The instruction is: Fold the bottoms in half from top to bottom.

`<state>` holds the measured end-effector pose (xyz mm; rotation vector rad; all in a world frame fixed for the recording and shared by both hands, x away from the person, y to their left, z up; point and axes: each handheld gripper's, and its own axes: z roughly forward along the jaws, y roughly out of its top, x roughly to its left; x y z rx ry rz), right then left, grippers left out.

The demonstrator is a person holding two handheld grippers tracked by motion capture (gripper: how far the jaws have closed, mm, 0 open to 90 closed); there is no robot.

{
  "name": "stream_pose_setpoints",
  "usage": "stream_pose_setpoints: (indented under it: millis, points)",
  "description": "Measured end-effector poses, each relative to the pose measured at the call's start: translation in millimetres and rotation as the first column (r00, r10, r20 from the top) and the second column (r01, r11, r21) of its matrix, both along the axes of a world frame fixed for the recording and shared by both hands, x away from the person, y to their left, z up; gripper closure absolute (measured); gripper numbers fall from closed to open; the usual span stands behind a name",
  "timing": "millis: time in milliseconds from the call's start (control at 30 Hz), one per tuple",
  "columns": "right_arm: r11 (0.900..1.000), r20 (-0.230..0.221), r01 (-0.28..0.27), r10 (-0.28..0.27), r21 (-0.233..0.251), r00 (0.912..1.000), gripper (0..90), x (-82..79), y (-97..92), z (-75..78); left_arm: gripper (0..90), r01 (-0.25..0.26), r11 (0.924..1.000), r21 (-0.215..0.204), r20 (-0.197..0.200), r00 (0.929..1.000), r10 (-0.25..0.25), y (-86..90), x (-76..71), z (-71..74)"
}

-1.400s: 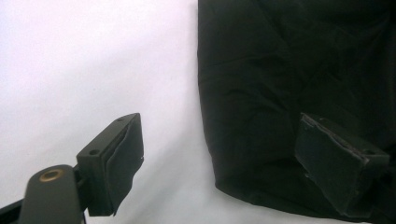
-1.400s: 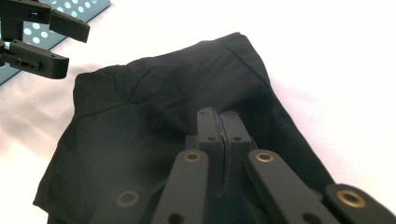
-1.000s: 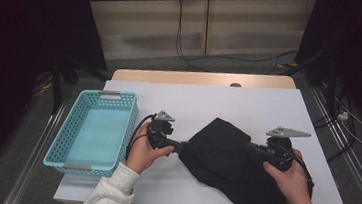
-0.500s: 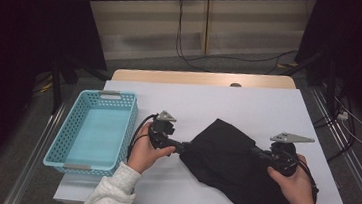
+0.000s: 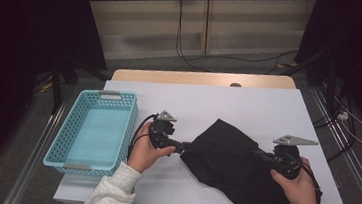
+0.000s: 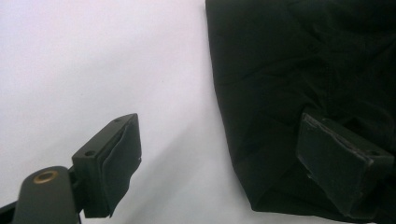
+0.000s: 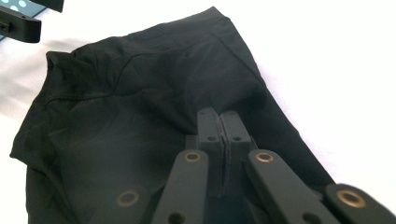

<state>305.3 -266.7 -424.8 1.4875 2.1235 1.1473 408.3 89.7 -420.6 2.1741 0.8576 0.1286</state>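
Right claw (image 7: 219, 122) has edged slightly rightward, jaws together on the crumpled black fabric garment (image 5: 235, 165); left claw (image 6: 233, 161) unchanged, jaws apart at its edge. Handling underway.

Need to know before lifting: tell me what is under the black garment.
The black garment lies flat on the white table, which shows all round its edges. Anything between cloth and table is covered and cannot be seen.

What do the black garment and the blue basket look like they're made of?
Garment: thin, matte black knit fabric, judging by soft folds and stitched seams; exact fibre unclear. Basket: light-blue moulded plastic, probably rigid, with perforated walls and a smooth floor.
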Motion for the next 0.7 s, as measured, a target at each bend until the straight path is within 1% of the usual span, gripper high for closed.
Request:
stream_pose_setpoints:
  millis: [167, 300, 700]
  points:
    - [1.0, 0.001, -0.002, 0.002, 0.0, 1.0, 89.0, -1.6, 0.3, 2.1, 14.3, -0.001, 1.0, -0.003, 0.002, 1.0, 0.001, -0.2, 0.0, 0.8]
    - [1.0, 0.003, -0.001, 0.001, -0.002, 1.0, 89.0, -2.7, -1.0, 3.7, 14.5, 0.009, 1.0, 0.001, 0.0, 1.0, -0.009, 0.2, 0.0, 1.8]
    - [0.9999, -0.012, 0.007, -0.007, -0.014, 0.9999, 89.0, -9.9, -7.3, -0.9, 14.4, 0.003, 1.0, -0.006, 0.007, 1.0, -0.003, -1.9, -0.3, 1.4]
